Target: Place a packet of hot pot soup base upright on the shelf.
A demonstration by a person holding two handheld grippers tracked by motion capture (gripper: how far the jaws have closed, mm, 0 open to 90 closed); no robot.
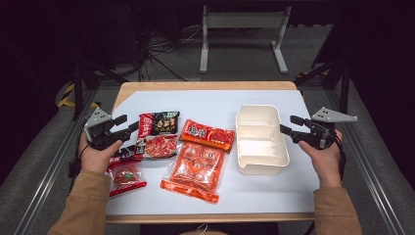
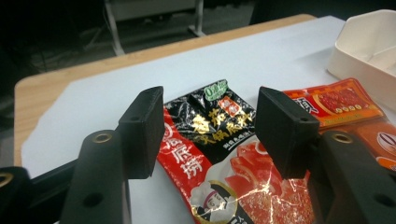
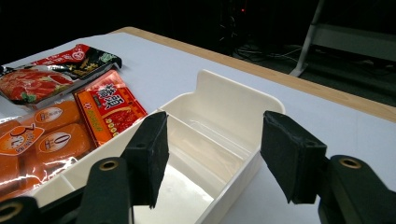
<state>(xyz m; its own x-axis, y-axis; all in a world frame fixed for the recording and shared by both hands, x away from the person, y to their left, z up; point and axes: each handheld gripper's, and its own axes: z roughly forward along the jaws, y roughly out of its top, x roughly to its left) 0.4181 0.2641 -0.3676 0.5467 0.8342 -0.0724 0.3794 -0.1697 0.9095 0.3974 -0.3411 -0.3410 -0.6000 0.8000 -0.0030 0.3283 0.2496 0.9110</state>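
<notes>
Approaching stage: left gripper (image 1: 128,127), jaws apart, faces the black-and-red packet (image 1: 157,135) at centre left. Right gripper (image 1: 288,125), also apart and empty, flanks the white box (image 1: 259,157); next probably comes closing on the packet's edge.

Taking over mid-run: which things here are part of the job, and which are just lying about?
In play: left gripper, black-and-red sauce packet, right gripper, white divided box.
Lying about: small red packet, orange packets.
</notes>
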